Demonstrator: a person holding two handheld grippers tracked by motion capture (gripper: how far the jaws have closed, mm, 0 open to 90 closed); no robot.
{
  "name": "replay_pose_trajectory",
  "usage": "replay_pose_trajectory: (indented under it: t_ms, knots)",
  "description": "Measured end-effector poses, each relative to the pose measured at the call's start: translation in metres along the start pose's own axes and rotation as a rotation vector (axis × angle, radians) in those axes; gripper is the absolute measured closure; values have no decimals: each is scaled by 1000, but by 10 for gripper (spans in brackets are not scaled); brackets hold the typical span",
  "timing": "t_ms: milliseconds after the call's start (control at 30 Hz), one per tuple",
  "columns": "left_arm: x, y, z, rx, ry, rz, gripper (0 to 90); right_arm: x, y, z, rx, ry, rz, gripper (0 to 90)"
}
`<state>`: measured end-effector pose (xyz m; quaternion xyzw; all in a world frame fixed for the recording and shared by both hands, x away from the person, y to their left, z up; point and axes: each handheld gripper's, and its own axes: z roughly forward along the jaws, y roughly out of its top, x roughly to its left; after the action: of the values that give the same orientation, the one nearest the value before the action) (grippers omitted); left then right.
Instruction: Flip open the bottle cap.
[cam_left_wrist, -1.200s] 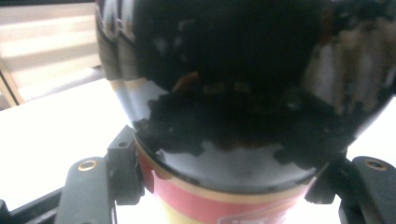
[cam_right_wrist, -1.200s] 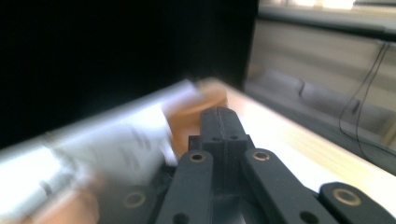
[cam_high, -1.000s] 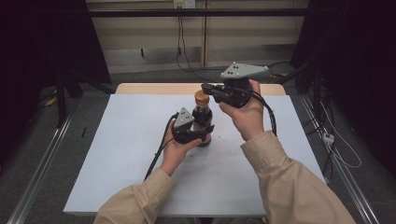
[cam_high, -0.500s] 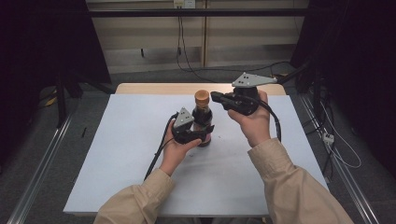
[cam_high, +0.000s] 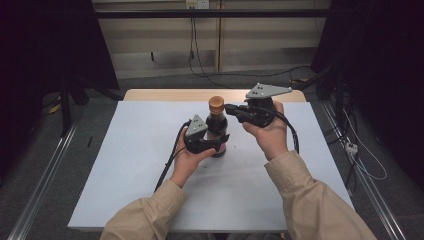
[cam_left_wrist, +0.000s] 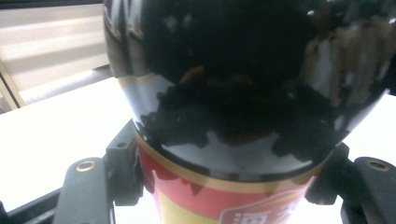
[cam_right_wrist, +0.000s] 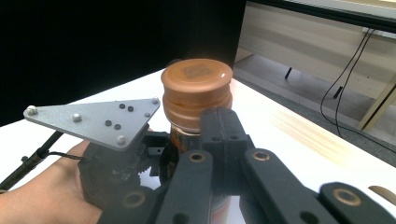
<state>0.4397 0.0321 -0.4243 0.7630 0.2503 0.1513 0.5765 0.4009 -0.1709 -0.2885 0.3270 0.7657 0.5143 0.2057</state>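
A dark sauce bottle (cam_high: 216, 125) with a brown cap (cam_high: 216, 103) and a red label stands upright mid-table. My left gripper (cam_high: 218, 143) is shut on its lower body; in the left gripper view the bottle (cam_left_wrist: 224, 70) sits between the two pads (cam_left_wrist: 125, 168) of the left gripper (cam_left_wrist: 229, 175), just above the label. My right gripper (cam_high: 228, 108) hangs at the bottle's right, level with the neck, pointing at it with jaws together. In the right gripper view the closed tip of the right gripper (cam_right_wrist: 220, 135) lies just under the cap (cam_right_wrist: 196, 86), and I cannot tell whether it touches.
The white tabletop (cam_high: 125, 165) has a wooden strip (cam_high: 165, 94) along its far edge. Black cables trail from both grippers across the table. Metal rails (cam_high: 45, 175) run along the floor on both sides, with loose cables (cam_high: 360, 160) at the right.
My right gripper has sunk and drawn a little to the right, from just above the cap to beside the neck. The left gripper and the bottle have stayed put.
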Motion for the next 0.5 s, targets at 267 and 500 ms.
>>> replay_pose_trajectory:
  t_ms: [267,500]
  knots:
    - [0,0,0,1,2,1,308,1,3,-1,12,14,5,900]
    - [0,0,0,-2,0,-7,309,1,7,-1,13,23,4,900]
